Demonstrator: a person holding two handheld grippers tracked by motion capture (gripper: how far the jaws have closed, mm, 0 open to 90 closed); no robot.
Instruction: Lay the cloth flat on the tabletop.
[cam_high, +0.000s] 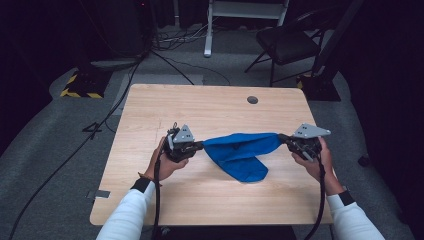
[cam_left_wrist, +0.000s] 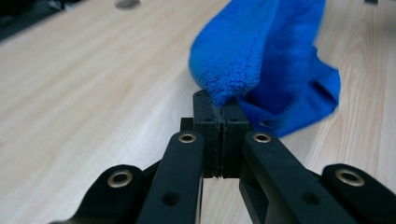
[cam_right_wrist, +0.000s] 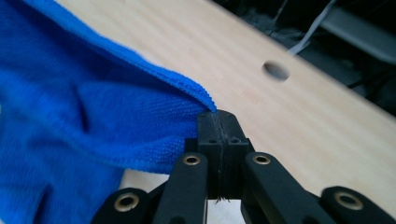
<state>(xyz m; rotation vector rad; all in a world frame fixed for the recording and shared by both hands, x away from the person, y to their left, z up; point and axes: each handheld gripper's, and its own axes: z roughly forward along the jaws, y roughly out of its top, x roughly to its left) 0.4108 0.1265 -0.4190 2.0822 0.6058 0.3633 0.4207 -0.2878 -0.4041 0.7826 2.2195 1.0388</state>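
The blue cloth (cam_left_wrist: 261, 56) at the centre of the frame is a soft, fuzzy microfibre with a nubbly, matt pile and a stitched hem. The bench (cam_high: 210, 107) beneath it is pale wood grain, smooth with a faint sheen. The fingers (cam_left_wrist: 208, 121) at the lower middle are matt black plastic, their arms set with shiny brass-coloured metal rivets. At upper right, the chair seat (cam_high: 287, 42) looks matt black.

sleeves (cam_high: 131, 214): white, dark cuffs | grippers: black, brass-looking rivets, grey plates, black cables
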